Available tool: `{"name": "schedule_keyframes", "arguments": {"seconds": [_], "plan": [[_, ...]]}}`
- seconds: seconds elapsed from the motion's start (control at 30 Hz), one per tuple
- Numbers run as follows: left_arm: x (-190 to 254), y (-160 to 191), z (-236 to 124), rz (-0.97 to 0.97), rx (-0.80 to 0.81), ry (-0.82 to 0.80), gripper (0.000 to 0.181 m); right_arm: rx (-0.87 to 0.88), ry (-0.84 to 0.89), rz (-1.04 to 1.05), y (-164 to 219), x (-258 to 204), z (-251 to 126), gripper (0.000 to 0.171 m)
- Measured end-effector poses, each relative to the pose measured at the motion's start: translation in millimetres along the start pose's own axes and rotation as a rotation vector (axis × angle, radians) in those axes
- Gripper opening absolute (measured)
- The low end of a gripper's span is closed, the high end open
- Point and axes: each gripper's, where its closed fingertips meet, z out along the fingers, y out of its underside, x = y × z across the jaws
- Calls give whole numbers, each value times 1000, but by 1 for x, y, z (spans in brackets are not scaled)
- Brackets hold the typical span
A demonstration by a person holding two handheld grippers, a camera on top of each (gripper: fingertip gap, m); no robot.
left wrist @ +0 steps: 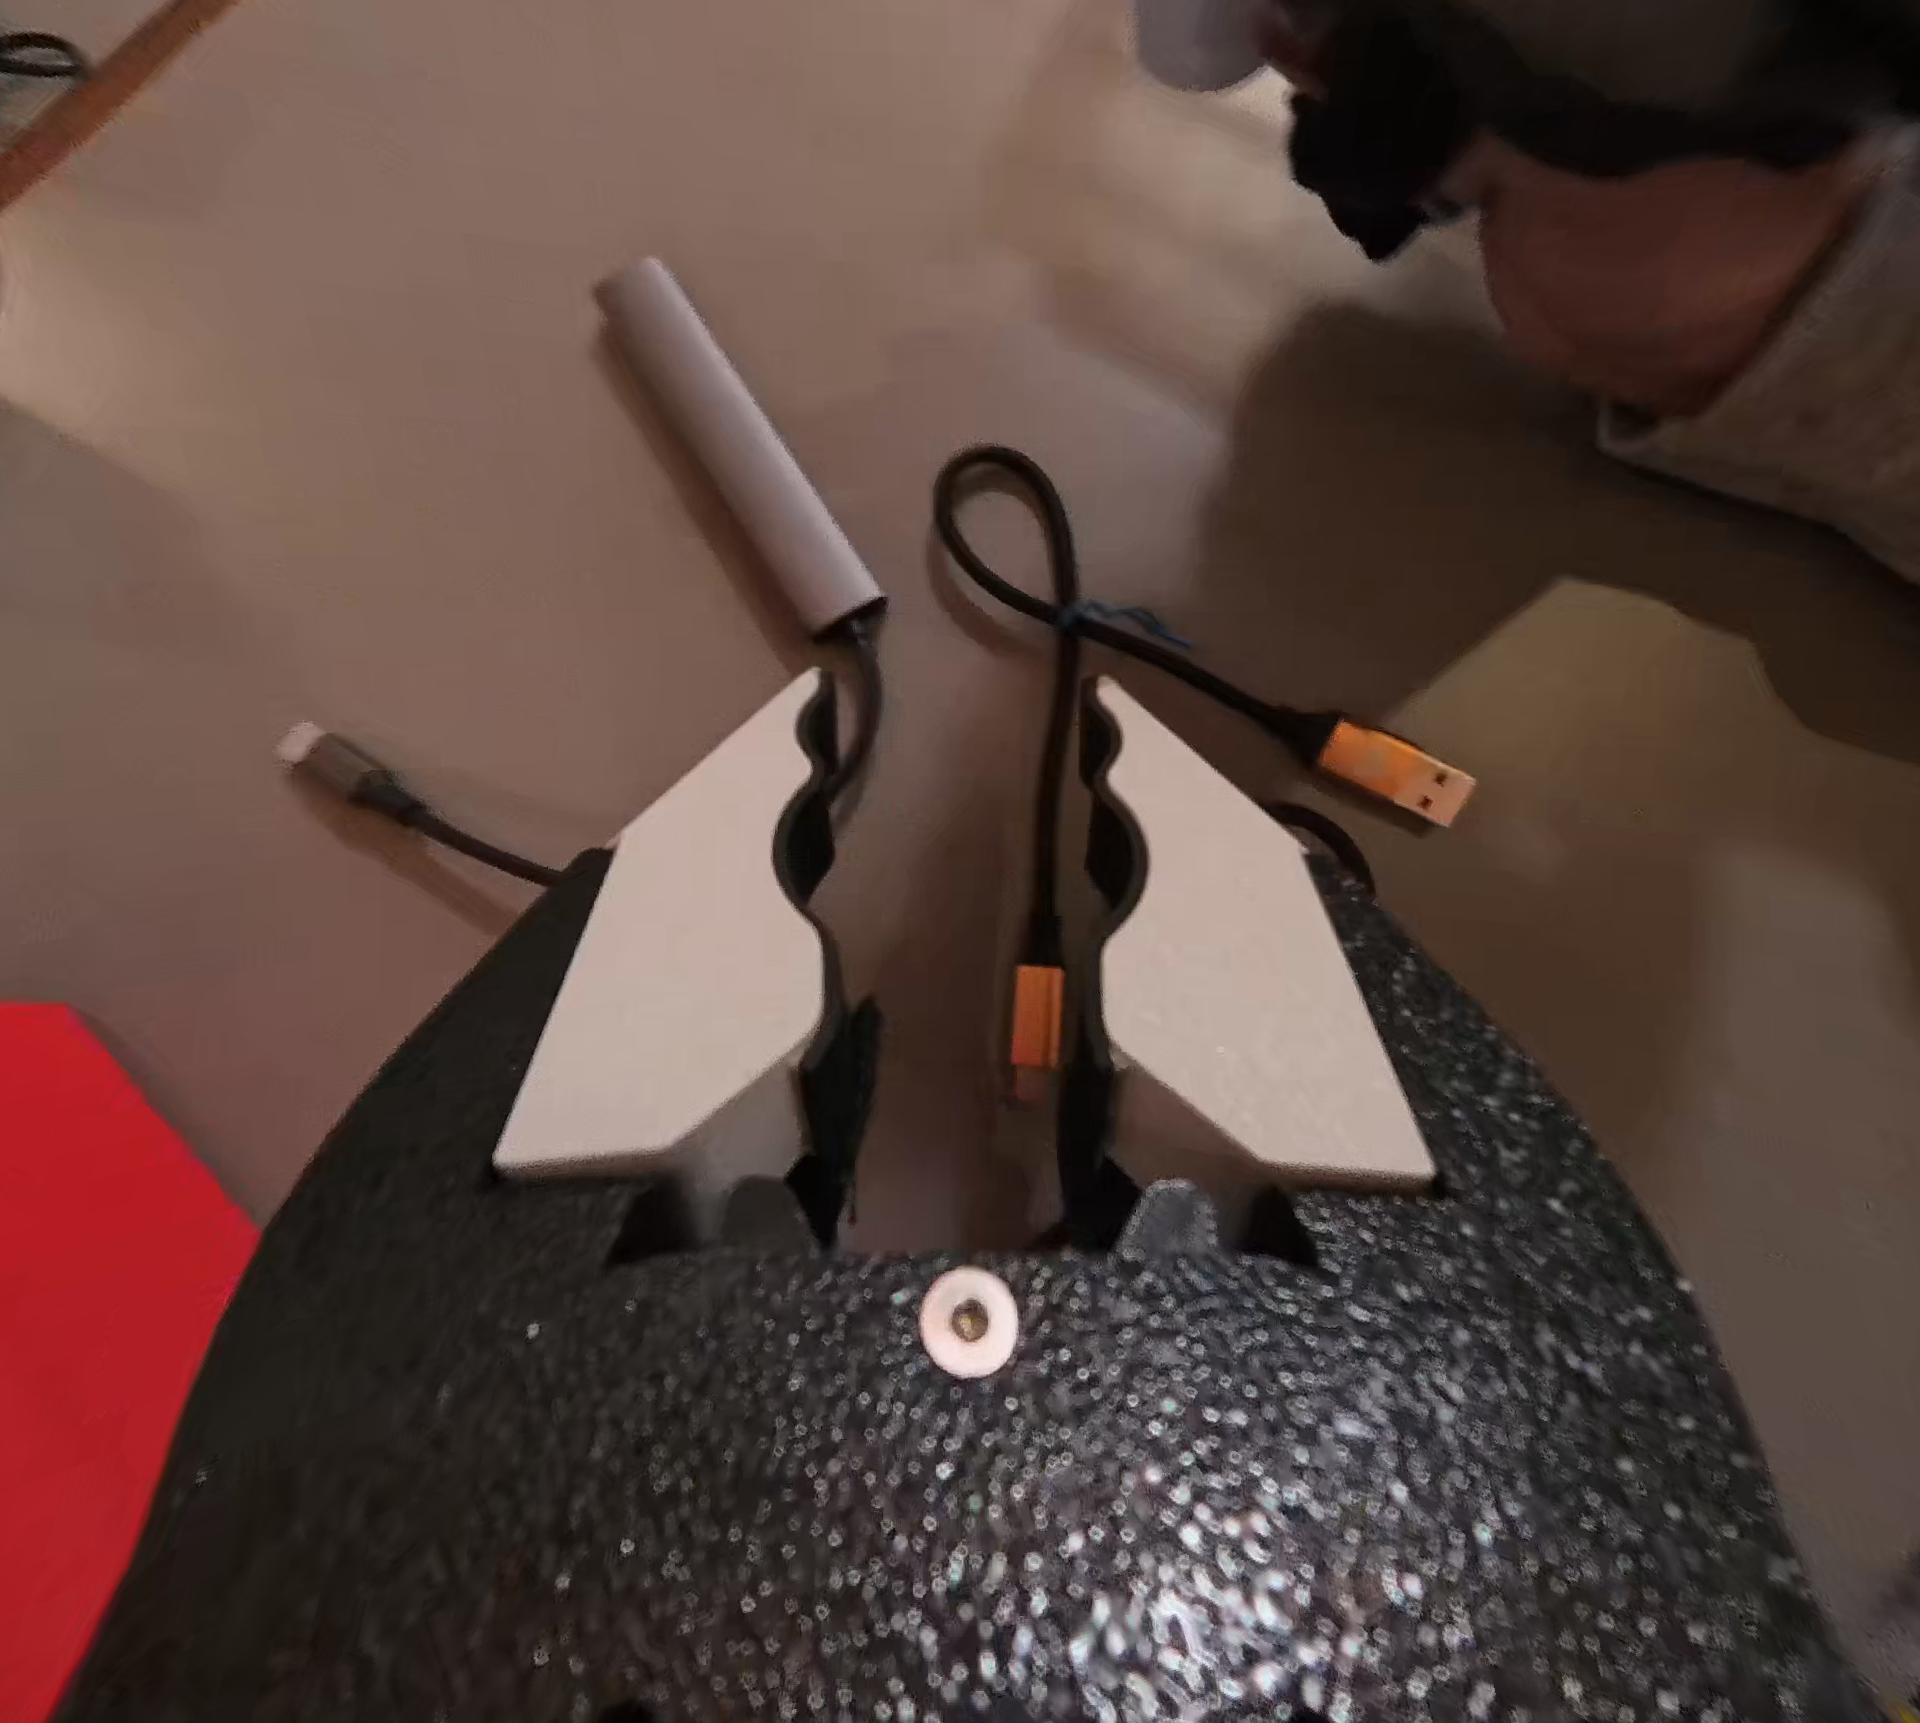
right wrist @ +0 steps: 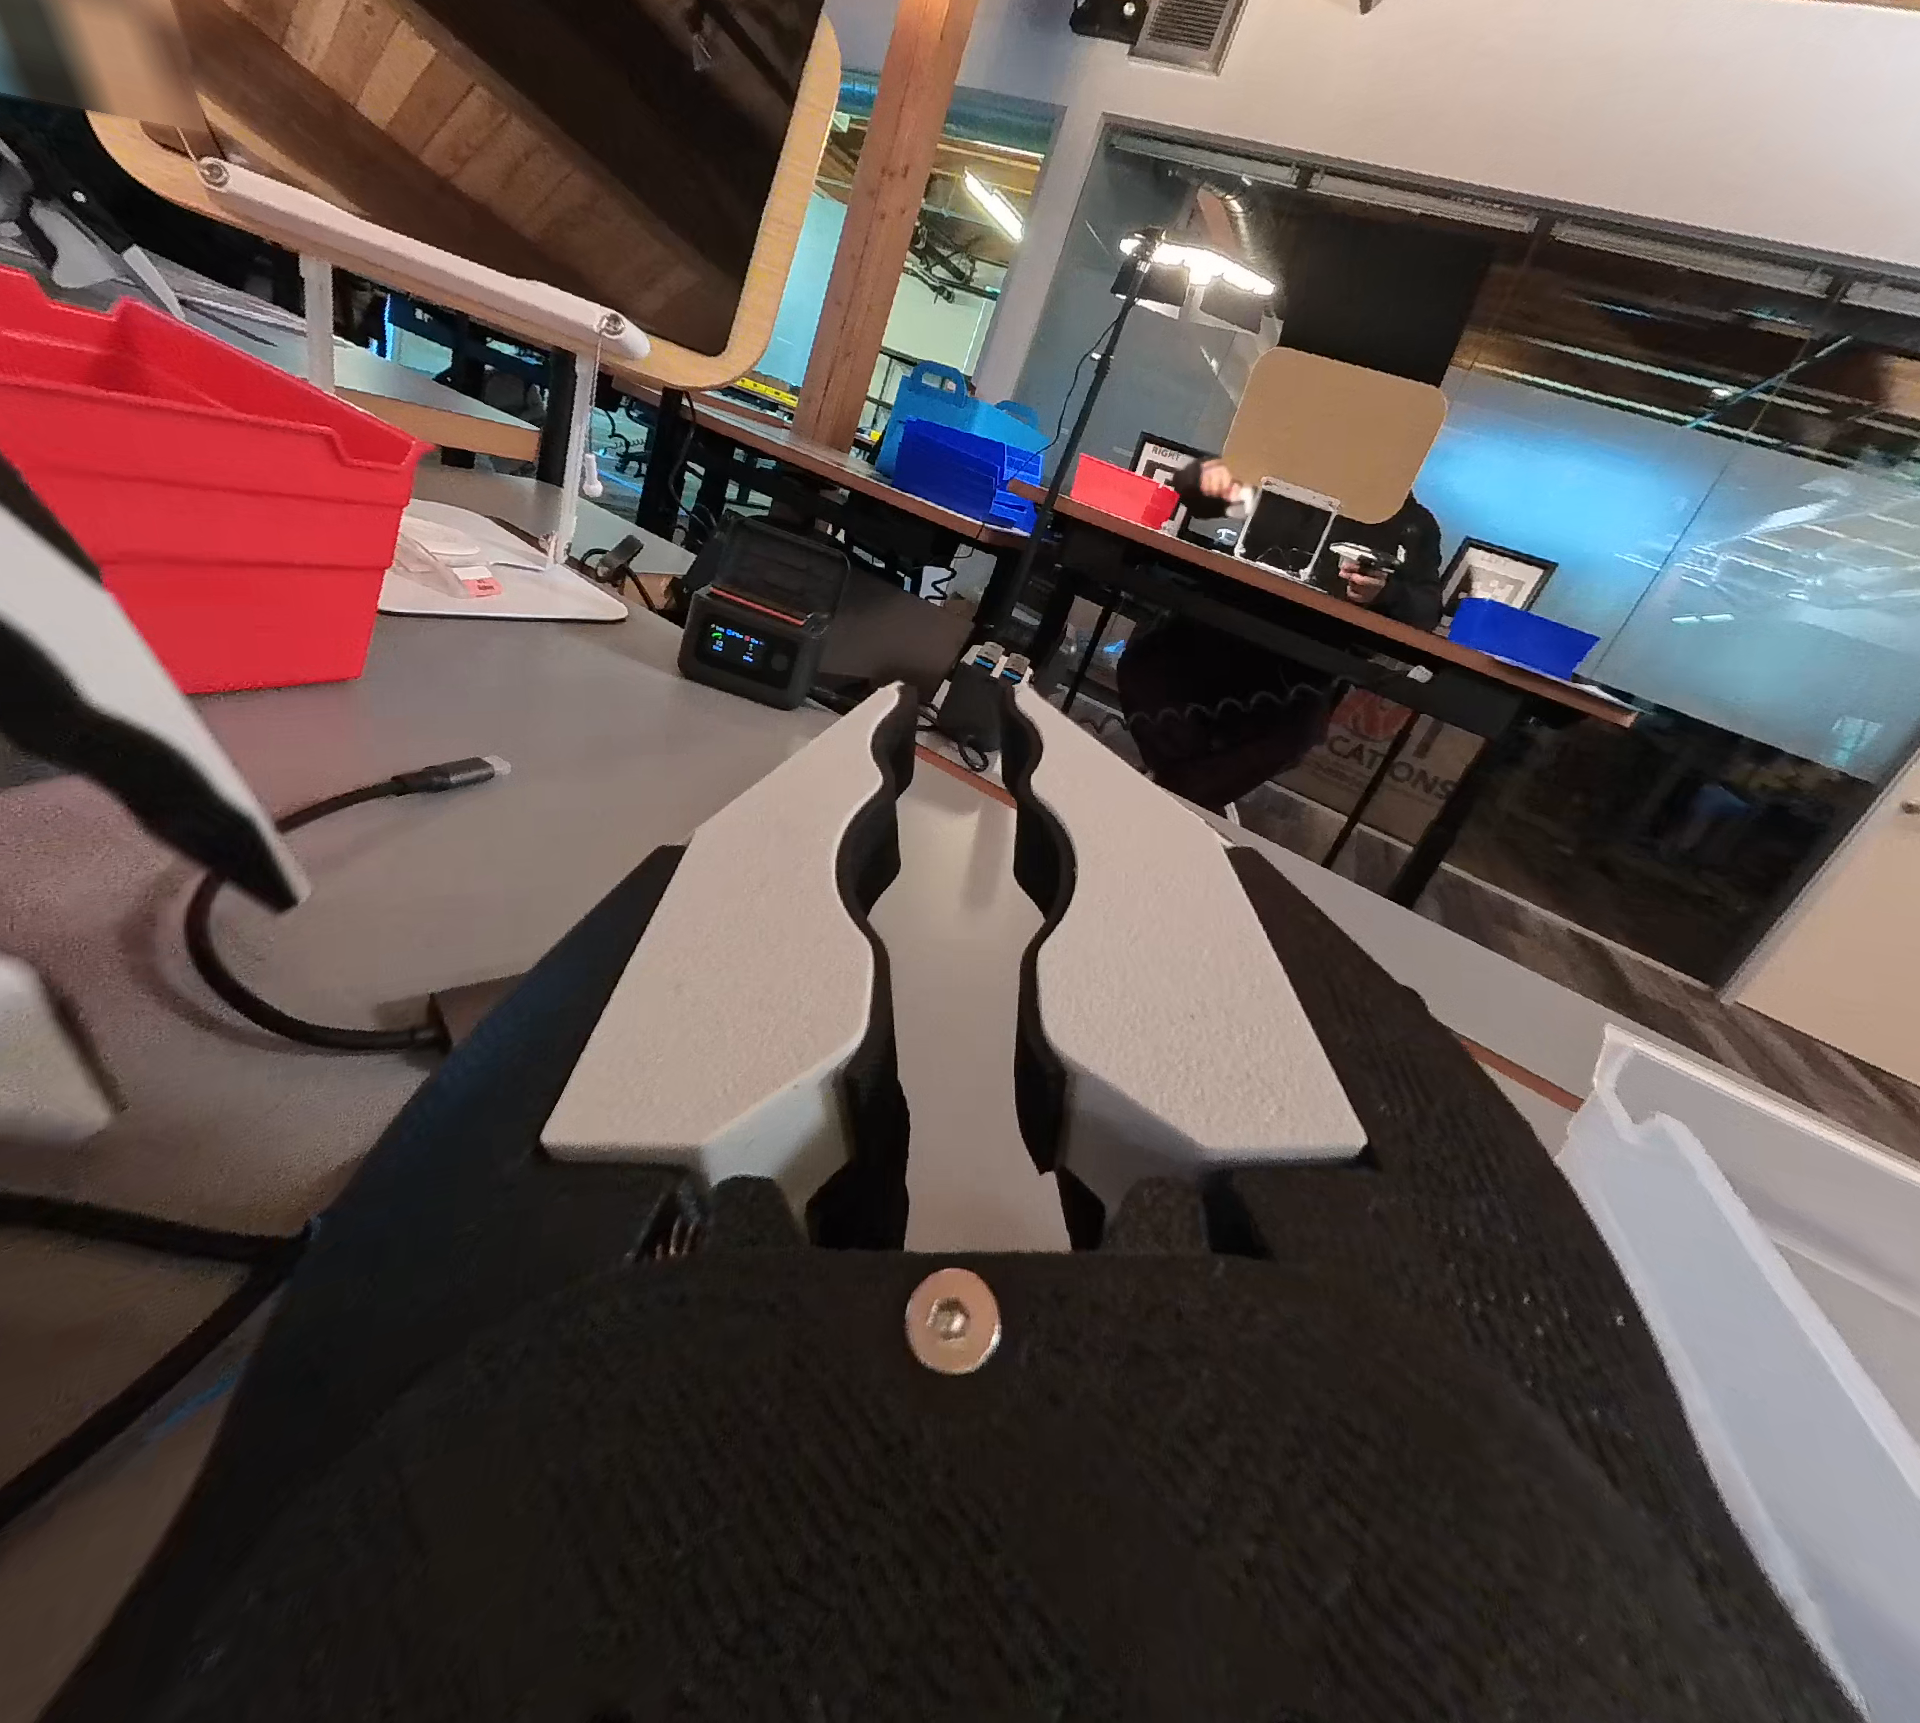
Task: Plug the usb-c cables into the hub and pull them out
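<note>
Step in hand, as judged: pick up the cable's small plug and bring it to the hub; nothing is plugged in yet. Do it well by closing on the orange shell, not the braid, and lining it up with the hub's long side before pushing. Left to right in the left wrist view: red plastic bin corner [left wrist: 94, 1278]; grey metal-tipped plug on a short black lead [left wrist: 343, 764], loose on the beige tabletop [left wrist: 520, 219]; slim grey bar-shaped hub [left wrist: 738, 447], lying flat just beyond the fingertips; left gripper [left wrist: 961, 697] — jaws spread, holding nothing; black braided cable with orange plugs [left wrist: 1049, 738], looped and tied, its small orange plug [left wrist: 1034, 1013] lying between the open fingers, its wide orange plug [left wrist: 1392, 764] off to the right. Right gripper [right wrist: 961, 707] — jaws parted, empty, raised toward the room. Obstacles: the hub's own lead crossing near the left finger; the cable's tied loop may drag.
</note>
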Motion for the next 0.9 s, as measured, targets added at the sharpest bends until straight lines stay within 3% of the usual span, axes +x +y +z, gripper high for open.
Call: {"name": "schedule_keyframes", "arguments": {"seconds": [0.13,0.3,0.4,0.6,0.67,0.77,0.9], "plan": [[-16,-2,-4,-22,-6,-37,35,-2,-3,-9,0,-1,0,15],[0,10,-6,-14,-34,63,33,-1,-1,-3,-2,1,0,15],[-7,15,1,-22,-71,22,34,-2,-7,-5,-2,-1,0,15],[-21,7,37,-243,-103,64,47,-2,-15,-19,-4,-3,0,15],[-24,3,47,-322,-82,102,43,-4,-16,-17,-4,-3,0,15],[-35,1,55,-309,-82,69,31,-15,-23,-7,-3,-3,1,15],[-35,1,58,-213,-117,56,28,-69,-51,18,6,-5,4,20]]}}
